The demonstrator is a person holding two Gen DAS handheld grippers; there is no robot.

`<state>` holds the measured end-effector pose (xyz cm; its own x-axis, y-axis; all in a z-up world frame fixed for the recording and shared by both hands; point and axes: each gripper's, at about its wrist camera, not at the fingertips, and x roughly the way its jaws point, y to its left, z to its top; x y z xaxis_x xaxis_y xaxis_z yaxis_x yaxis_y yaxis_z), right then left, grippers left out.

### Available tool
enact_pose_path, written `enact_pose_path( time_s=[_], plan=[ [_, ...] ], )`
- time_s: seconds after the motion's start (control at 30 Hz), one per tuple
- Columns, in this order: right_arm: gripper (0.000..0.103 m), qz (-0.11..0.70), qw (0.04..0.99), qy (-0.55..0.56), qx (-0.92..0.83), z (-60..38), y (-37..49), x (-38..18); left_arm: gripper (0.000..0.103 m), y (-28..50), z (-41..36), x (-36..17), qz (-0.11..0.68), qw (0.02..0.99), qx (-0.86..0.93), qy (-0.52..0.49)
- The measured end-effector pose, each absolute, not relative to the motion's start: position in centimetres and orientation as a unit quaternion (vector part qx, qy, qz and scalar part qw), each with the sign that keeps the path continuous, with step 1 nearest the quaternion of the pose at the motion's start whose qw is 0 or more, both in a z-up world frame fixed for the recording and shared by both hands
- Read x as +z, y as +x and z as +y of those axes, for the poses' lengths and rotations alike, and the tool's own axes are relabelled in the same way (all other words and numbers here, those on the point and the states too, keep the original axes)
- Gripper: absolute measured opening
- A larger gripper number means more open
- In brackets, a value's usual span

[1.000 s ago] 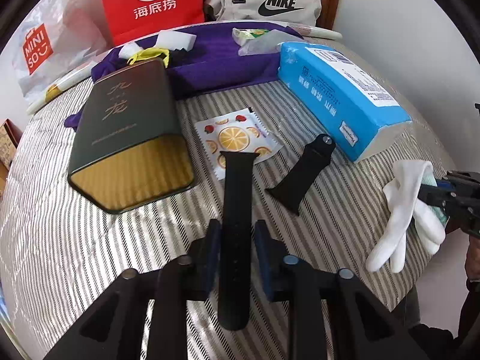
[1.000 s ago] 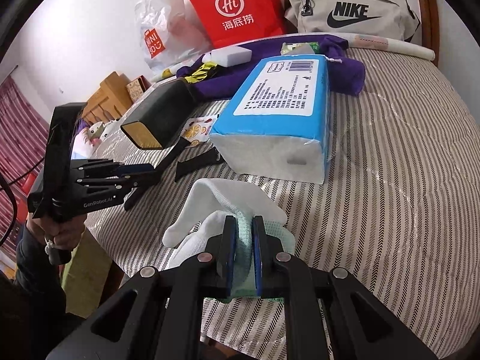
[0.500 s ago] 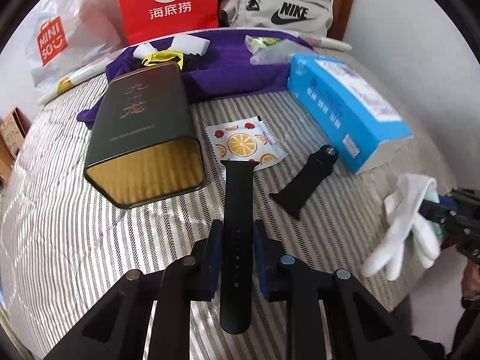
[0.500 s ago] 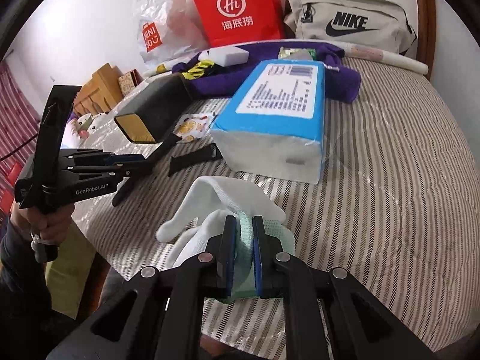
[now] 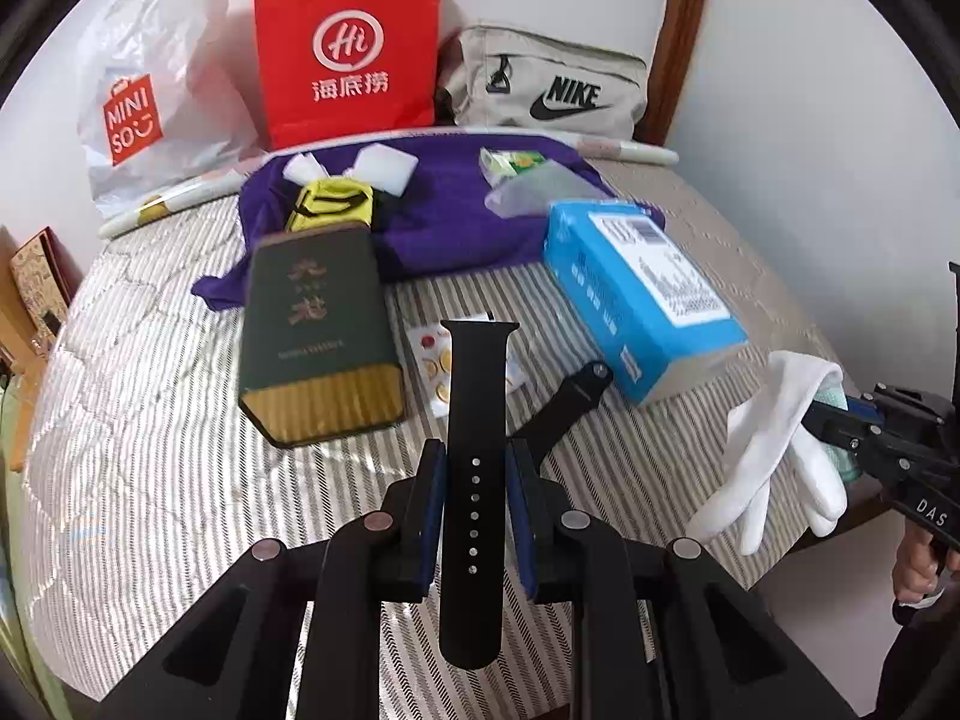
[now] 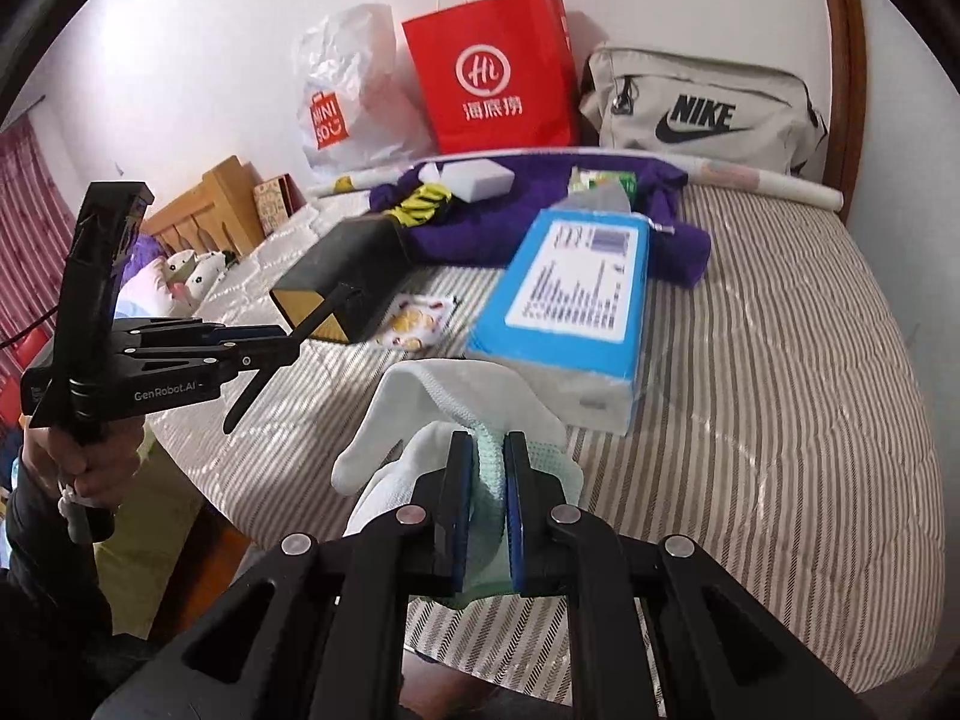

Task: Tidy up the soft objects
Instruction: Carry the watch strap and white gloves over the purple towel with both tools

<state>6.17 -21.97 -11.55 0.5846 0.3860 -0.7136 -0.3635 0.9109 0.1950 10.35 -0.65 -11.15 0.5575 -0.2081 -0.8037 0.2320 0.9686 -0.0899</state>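
My left gripper [image 5: 476, 468] is shut on a long black watch strap [image 5: 477, 408], lifted off the striped bed; from the right wrist view the same gripper [image 6: 288, 348] holds the strap [image 6: 318, 315] at the left. A second, shorter black strap piece [image 5: 567, 402] lies on the bed beside it. My right gripper [image 6: 487, 468] is shut on a white glove [image 6: 432, 396] bundled with a pale green cloth [image 6: 489, 468], raised above the bed's near edge. In the left wrist view the glove [image 5: 774, 438] hangs from that gripper [image 5: 822, 414] at the right.
On the striped bed [image 5: 150, 420] lie a dark green tin box [image 5: 318, 330], a blue tissue pack [image 5: 636, 294], a fruit-print packet [image 6: 414, 315] and a purple cloth [image 5: 444, 210] with small items. A red paper bag [image 5: 348, 48], white plastic bag [image 5: 144, 90] and grey Nike bag [image 5: 552, 84] stand against the wall.
Both grippers have risen from the bed. The black strap has come up off the cover with the left gripper, and the glove bundle has lifted with the right one.
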Motion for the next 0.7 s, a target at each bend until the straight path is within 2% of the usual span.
enact_pose_path(
  time_s=[0.33,0.7],
  plan=[
    [0.01,0.37,0.904,0.008,0.212,-22.0,7.7,-7.9,0.019,11.7,0.6,-6.5,0.42,0.902,-0.103,0.006],
    [0.01,0.356,0.91,0.001,0.212,-21.7,10.5,-5.5,0.019,14.6,1.0,-4.2,0.407,0.908,-0.095,-0.004]
  ],
)
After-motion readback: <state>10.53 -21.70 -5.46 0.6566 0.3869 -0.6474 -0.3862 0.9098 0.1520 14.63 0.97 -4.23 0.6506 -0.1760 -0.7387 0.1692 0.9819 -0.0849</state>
